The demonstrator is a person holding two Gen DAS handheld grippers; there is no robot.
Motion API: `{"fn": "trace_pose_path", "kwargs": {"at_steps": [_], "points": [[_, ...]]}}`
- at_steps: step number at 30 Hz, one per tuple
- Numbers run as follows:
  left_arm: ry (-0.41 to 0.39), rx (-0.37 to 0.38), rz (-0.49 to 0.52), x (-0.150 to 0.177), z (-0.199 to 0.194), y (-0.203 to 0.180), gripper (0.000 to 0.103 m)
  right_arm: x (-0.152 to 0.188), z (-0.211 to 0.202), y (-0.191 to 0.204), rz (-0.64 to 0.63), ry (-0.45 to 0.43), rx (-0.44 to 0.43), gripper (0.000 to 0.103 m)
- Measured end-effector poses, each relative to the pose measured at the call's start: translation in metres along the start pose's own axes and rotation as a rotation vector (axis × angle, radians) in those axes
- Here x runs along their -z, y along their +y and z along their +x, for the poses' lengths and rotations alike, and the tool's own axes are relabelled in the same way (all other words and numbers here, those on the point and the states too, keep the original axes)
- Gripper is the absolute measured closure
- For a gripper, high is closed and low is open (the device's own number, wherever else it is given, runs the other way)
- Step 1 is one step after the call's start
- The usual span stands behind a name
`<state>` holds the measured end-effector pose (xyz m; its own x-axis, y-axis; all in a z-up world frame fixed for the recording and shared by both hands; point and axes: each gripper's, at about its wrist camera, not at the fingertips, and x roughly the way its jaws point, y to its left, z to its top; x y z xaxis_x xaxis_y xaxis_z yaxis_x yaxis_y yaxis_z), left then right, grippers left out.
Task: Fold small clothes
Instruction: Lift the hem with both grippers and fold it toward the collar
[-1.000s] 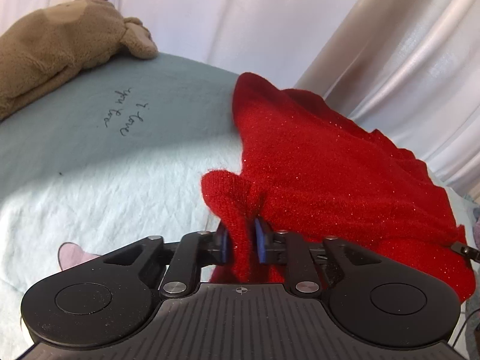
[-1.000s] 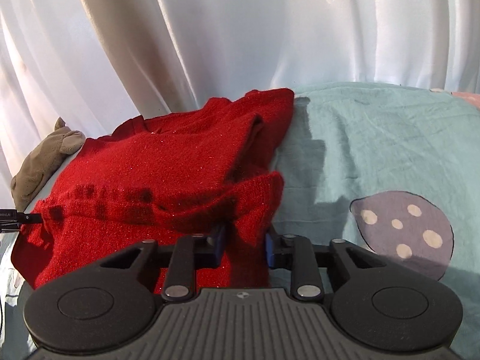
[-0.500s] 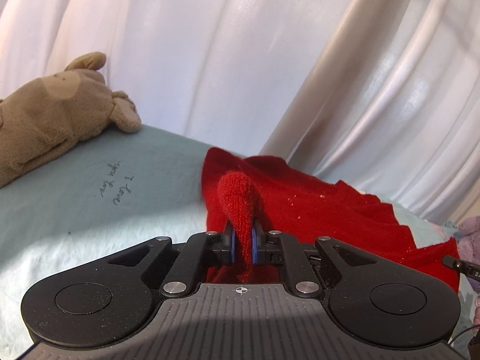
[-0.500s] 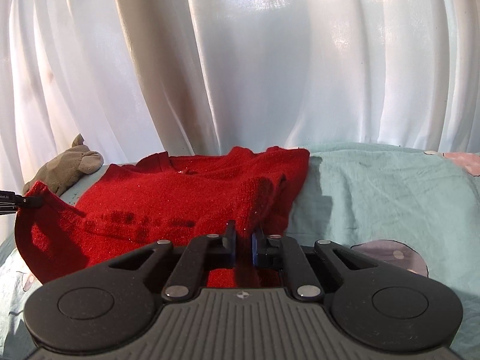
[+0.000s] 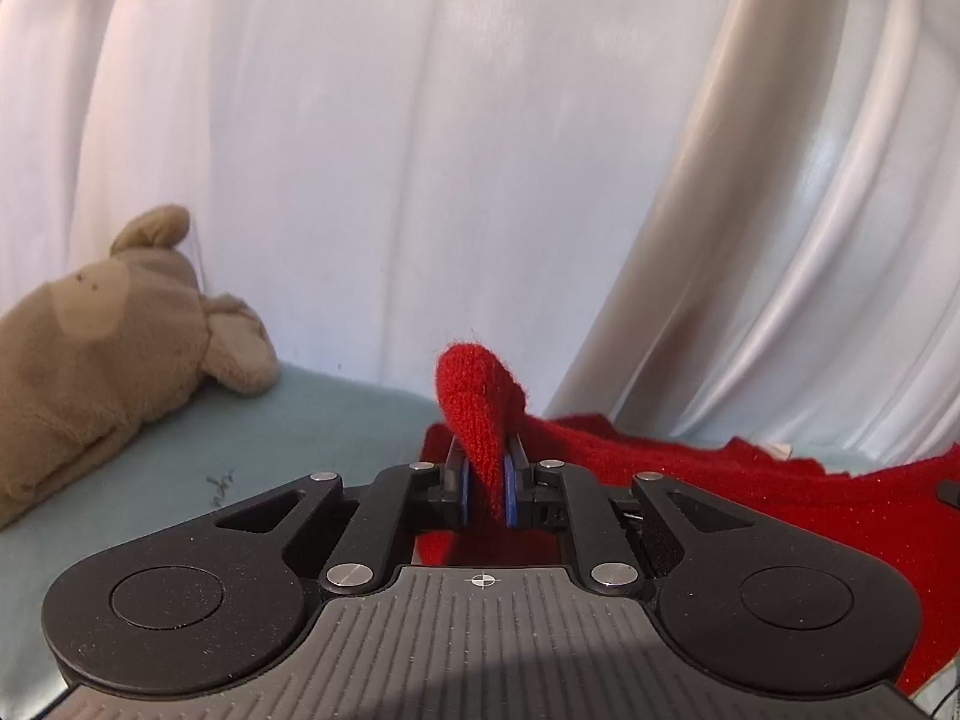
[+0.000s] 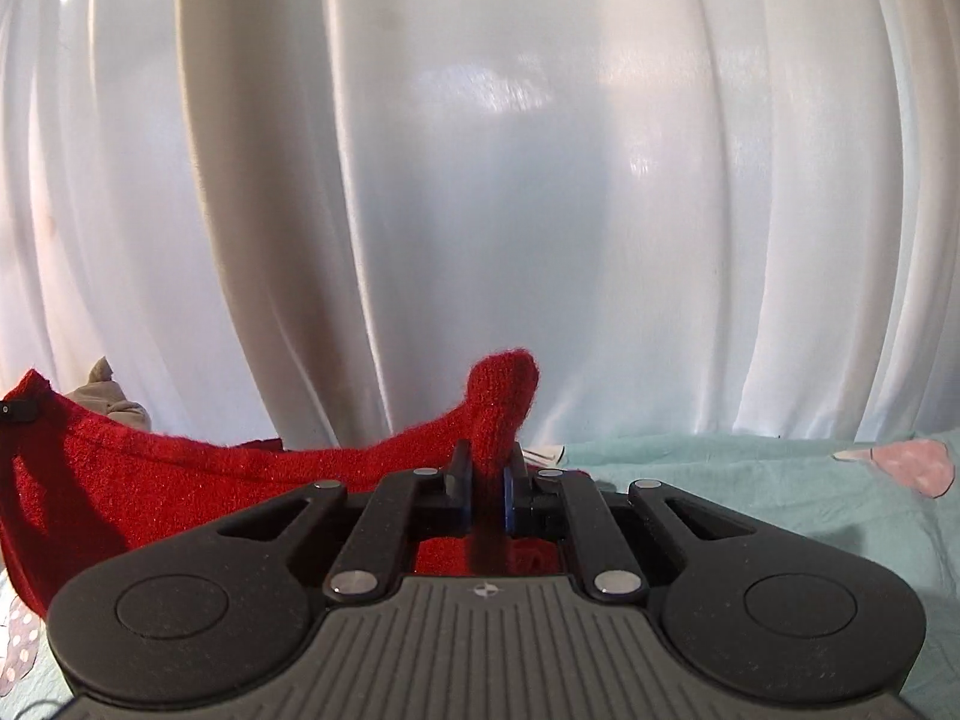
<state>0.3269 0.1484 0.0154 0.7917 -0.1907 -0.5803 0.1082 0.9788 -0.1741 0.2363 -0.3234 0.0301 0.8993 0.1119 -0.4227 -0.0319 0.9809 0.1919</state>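
Note:
A red knit sweater (image 5: pixel 720 498) is lifted off the pale teal bed sheet (image 5: pixel 336 420). My left gripper (image 5: pixel 486 480) is shut on one edge of it; a bunch of red knit sticks up between the blue pads. My right gripper (image 6: pixel 487 480) is shut on another edge of the sweater (image 6: pixel 180 480), which hangs stretched between the two grippers. The left gripper's tip shows at the far left of the right wrist view (image 6: pixel 18 411), holding the raised corner.
A brown plush toy (image 5: pixel 90 348) lies on the sheet at the left. White curtains (image 6: pixel 480 180) hang close behind the bed. A pink printed patch (image 6: pixel 912 462) marks the sheet (image 6: pixel 750 480) at right.
Both grippers have risen with the sweater edge held, lifting it from the sheet. The views now face the curtains more than the bed.

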Motion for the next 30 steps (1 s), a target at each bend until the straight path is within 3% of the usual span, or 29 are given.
{"fn": "trace_pose_path", "kwargs": {"at_steps": [2,4,6,9,10,13,15,17,22,30], "points": [[0.096,-0.025,-0.007,0.014,0.03,0.004,0.087,0.008,0.028,-0.01,0.042,0.083,-0.02,0.094],[0.156,-0.036,-0.009,0.028,0.047,0.01,0.076,0.02,0.052,-0.019,0.085,0.177,-0.033,0.093],[0.164,-0.022,-0.018,0.036,0.052,0.015,0.06,0.029,0.063,-0.025,0.104,0.229,-0.03,0.087],[0.184,0.011,-0.069,0.035,0.058,0.025,0.042,0.035,0.064,-0.033,0.135,0.236,-0.062,0.069],[0.19,0.016,-0.091,0.035,0.061,0.029,0.042,0.035,0.067,-0.034,0.143,0.254,-0.067,0.057],[0.201,0.0,-0.135,0.035,0.066,0.035,0.053,0.037,0.077,-0.029,0.119,0.28,-0.051,0.058],[0.194,-0.002,-0.123,0.034,0.064,0.031,0.077,0.038,0.076,-0.027,0.109,0.267,-0.046,0.073],[0.173,-0.044,-0.066,0.031,0.059,0.021,0.089,0.035,0.071,-0.019,0.053,0.242,-0.027,0.088],[0.156,-0.093,-0.001,0.019,0.048,0.003,0.091,0.024,0.054,-0.001,-0.089,0.188,0.02,0.094],[0.079,-0.133,0.037,-0.002,0.027,-0.01,0.091,0.006,0.035,0.02,-0.171,0.076,0.064,0.095]]}}
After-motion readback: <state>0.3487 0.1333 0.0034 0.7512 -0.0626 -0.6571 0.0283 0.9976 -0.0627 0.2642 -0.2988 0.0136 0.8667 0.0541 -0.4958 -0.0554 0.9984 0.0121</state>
